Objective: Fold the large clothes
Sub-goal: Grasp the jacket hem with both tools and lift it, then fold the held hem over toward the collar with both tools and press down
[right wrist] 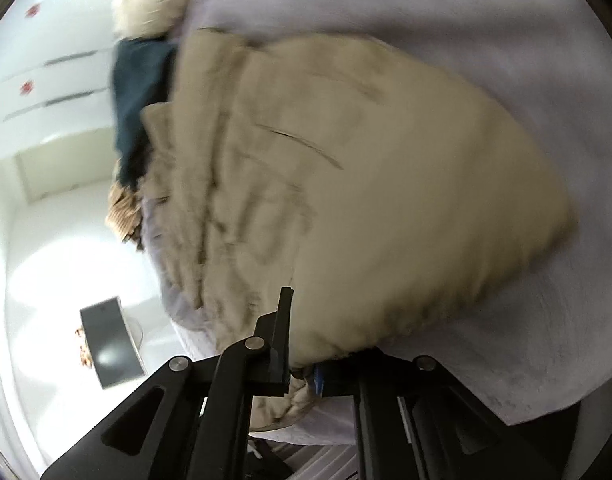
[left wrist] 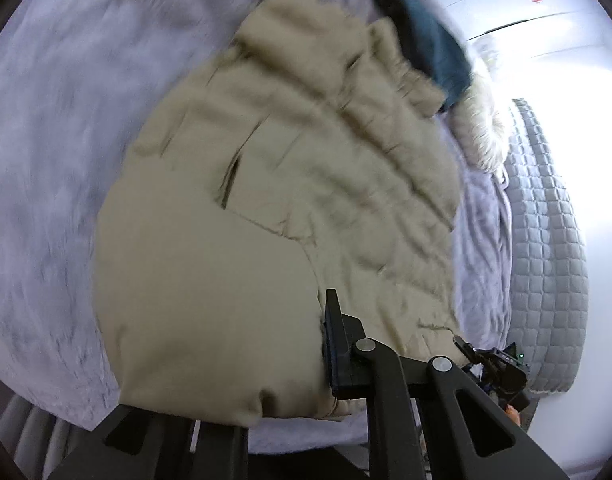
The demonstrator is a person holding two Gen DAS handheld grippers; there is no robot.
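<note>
A large beige padded coat (left wrist: 274, 208) lies on a lavender-grey blanket (left wrist: 58, 128) on a bed. It also fills the right wrist view (right wrist: 386, 208). My left gripper (left wrist: 298, 364) is shut on the coat's near hem; only its right finger (left wrist: 338, 344) shows, the other is under the fabric. My right gripper (right wrist: 302, 364) is shut on another part of the hem, with fabric bunched between its fingers (right wrist: 282, 340). The right gripper also appears at the bed's edge in the left wrist view (left wrist: 494, 368). Both views are motion-blurred.
A dark teal garment (left wrist: 434, 44) and a cream fluffy item (left wrist: 486, 128) lie at the coat's far end. A quilted grey mattress edge (left wrist: 546, 248) borders the bed. White floor with a dark flat panel (right wrist: 110, 344) lies beside the bed.
</note>
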